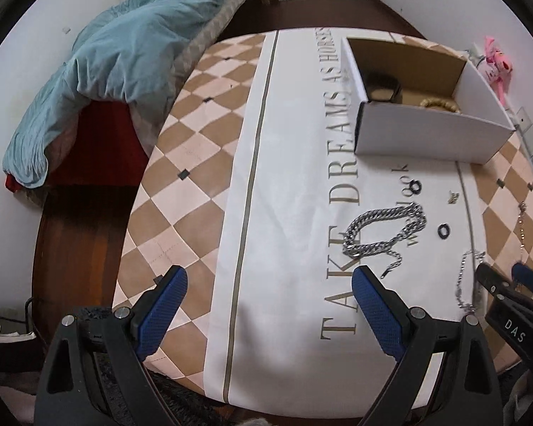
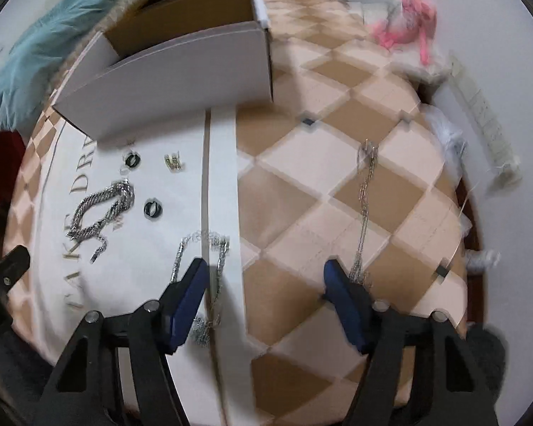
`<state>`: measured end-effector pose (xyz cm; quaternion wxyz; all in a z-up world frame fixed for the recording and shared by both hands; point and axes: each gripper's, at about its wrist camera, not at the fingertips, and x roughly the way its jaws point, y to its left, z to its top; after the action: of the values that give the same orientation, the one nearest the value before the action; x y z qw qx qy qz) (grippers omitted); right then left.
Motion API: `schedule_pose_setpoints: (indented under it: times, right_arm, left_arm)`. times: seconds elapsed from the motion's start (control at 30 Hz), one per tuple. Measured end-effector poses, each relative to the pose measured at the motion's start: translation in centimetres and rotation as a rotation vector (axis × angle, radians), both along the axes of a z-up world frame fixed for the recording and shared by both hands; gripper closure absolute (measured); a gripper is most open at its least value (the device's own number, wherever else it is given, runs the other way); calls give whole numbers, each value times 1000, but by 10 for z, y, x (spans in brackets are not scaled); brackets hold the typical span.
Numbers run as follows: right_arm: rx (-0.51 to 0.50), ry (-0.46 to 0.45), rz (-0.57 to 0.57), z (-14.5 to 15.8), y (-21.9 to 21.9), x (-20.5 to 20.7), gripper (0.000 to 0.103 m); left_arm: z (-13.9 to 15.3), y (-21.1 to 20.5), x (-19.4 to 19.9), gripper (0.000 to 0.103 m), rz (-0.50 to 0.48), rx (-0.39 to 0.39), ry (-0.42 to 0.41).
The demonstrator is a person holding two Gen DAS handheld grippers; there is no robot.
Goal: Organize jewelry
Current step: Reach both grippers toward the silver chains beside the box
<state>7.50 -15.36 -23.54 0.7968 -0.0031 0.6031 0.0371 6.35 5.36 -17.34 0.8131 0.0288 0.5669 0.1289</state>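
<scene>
The left gripper (image 1: 269, 285) is hanging over the table with its blue-padded jaws standing wide apart and nothing between them. The right gripper (image 2: 266, 284) is also standing with its jaws apart, gripping nothing (its view is blurred).

In the left wrist view, the tablecloth (image 1: 284, 177) is lying across the table, white down the middle with tan and cream checks at 9 o'clock. The white cardboard box (image 1: 430, 135) is sitting open at 1 o'clock, with a gold-coloured bracelet (image 1: 440, 104) and a dark item that I cannot identify inside it. The thick silver chain (image 1: 383, 229) is lying coiled just beyond the left gripper's right pad, toward 1 o'clock. 2 small black rings (image 1: 416, 186) are resting touching each other between the chain and the box, and another black ring (image 1: 444, 230) is lying at 3 o'clock of the chain. A tiny gold piece (image 1: 454, 197) is sitting near the cloth's stripe.

In the right wrist view, a thin silver necklace (image 2: 202, 248) is lying looped by the right gripper's left pad, and a second fine chain (image 2: 366, 195) is stretching along the checks toward 12 o'clock from the right pad.
</scene>
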Motion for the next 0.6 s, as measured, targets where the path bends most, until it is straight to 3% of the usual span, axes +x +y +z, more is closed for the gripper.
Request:
schedule_pose_setpoints:
  times: [0.07,0.1,0.13,0.27,0.6]
  right_arm:
    - [-37,-13,44,0,9,0,54]
    - [-35,-27,67,1,13,-1,82]
    - [-35,-31,77,2,15,-2,101]
    - [-1,-32,67,4,4,0,102]
    - [68,-68,-47,26,-33,18,102]
  left_arm:
    - [-2,0,1,8,-4,2,3]
    - [-4,-1,2,8,-11,-1,7]
    - [-4,-3,2,8,-22,-8,8]
    - [-5,-11,8,9,-69,-12,9]
    - [-17,-72,34,18,-303,40,42]
